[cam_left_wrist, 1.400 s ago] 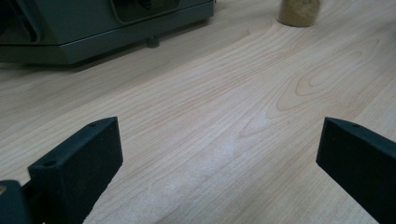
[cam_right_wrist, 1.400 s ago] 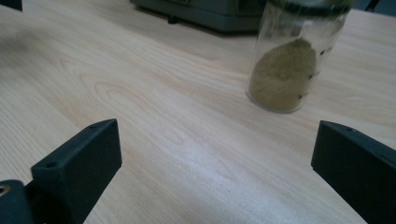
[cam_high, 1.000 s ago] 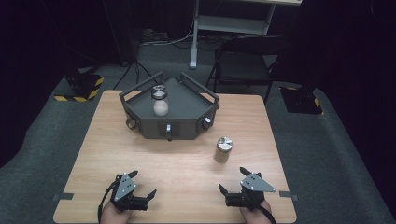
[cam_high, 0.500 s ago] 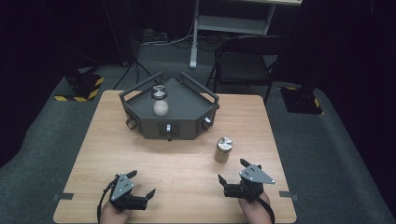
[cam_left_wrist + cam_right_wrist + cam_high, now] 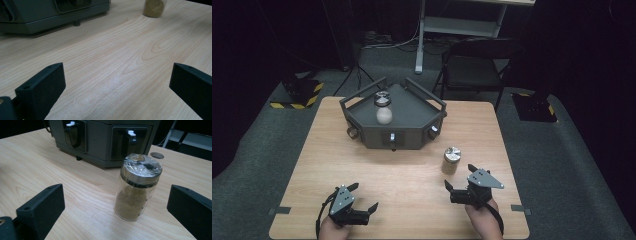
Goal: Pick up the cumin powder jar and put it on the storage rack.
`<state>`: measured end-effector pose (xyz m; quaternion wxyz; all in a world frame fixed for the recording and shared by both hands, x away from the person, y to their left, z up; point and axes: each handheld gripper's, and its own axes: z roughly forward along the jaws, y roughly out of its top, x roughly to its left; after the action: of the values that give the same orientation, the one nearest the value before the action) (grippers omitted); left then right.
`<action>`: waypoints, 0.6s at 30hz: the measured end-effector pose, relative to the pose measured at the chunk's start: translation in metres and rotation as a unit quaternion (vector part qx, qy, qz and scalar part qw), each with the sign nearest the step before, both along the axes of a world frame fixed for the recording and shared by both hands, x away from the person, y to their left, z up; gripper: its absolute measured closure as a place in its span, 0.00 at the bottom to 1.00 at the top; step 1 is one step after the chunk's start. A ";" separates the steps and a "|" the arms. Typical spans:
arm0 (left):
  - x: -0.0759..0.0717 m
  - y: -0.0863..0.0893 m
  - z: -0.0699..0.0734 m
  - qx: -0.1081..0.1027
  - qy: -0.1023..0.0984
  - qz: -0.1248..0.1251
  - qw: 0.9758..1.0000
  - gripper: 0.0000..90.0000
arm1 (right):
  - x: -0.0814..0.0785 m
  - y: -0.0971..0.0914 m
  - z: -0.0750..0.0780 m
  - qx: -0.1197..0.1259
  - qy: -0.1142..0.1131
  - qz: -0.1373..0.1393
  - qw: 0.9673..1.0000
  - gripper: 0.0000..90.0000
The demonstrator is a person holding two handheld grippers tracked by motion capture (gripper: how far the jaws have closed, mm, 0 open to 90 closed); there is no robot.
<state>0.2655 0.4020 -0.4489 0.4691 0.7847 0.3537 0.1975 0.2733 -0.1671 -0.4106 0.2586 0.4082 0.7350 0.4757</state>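
Jaws of our right gripper (image 5: 458,184) spread wide, empty, just short of the spice jar (image 5: 451,160), which stands upright on the wooden table (image 5: 412,175) in front of the grey scale housing (image 5: 392,127). Our left gripper (image 5: 362,197) also spread, empty, well apart from the jar.

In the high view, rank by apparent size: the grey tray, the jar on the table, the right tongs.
1. Grey tray, clearly largest.
2. Right tongs.
3. Jar on the table, smallest, though not by much.
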 end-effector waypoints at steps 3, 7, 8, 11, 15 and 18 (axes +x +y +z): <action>0.000 0.001 0.000 -0.001 0.001 0.000 1.000 0.01 | 0.003 0.001 -0.001 0.001 0.000 -0.001 1.000 0.01; 0.001 0.001 0.000 -0.003 0.003 0.000 1.000 0.01 | 0.012 0.003 -0.002 0.002 0.001 -0.001 1.000 0.01; 0.001 0.001 0.000 -0.003 0.003 0.000 1.000 0.01 | 0.012 0.003 -0.002 0.002 0.001 -0.001 1.000 0.01; 0.001 0.001 0.000 -0.004 0.004 0.000 1.000 0.01 | 0.018 0.005 -0.004 0.004 0.002 -0.002 1.000 0.01; 0.002 0.001 0.000 -0.004 0.005 -0.001 1.000 0.01 | 0.024 0.006 -0.005 0.005 0.004 -0.002 1.000 0.01; 0.002 0.001 0.000 -0.004 0.006 -0.001 1.000 0.01 | 0.030 0.008 -0.006 0.000 0.004 0.000 1.000 0.01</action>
<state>0.2674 0.4031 -0.4487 0.4703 0.7845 0.3560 0.1912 0.3037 -0.1590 -0.4166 0.2561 0.4098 0.7361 0.4739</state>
